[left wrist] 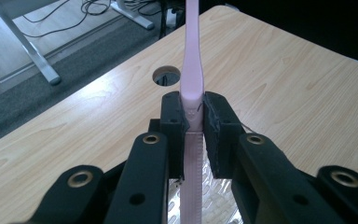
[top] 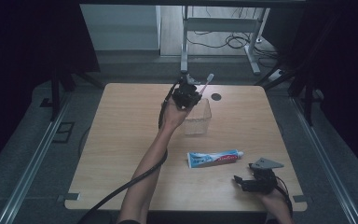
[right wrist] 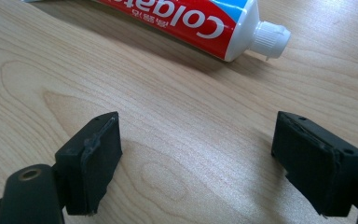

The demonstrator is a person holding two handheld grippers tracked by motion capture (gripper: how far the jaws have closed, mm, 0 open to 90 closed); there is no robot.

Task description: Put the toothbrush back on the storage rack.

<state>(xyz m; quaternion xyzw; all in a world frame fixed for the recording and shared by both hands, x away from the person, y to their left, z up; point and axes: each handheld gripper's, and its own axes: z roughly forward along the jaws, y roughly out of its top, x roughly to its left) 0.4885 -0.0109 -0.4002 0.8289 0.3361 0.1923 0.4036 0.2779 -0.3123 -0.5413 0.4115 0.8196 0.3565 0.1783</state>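
Observation:
My left gripper (top: 189, 91) is shut on a pale pink toothbrush (left wrist: 192, 79), held above a clear plastic cup (top: 198, 116) near the table's far middle. The brush end (top: 209, 78) points up and away past the gripper. In the left gripper view both pads clamp the handle, and the cup's ribbed clear bottom shows below the jaws. A toothpaste tube (top: 213, 158) with a white cap (right wrist: 270, 39) lies flat on the wood, towards the front. My right gripper (top: 245, 180) rests open near the front right edge, its jaws wide apart over bare wood just short of the tube.
The wooden table (top: 121, 140) has a round cable hole (top: 216, 97) at the far side, just right of the cup. Beyond the far edge stand a metal desk frame (top: 223, 28) and loose floor cables. Dark curtains flank both sides.

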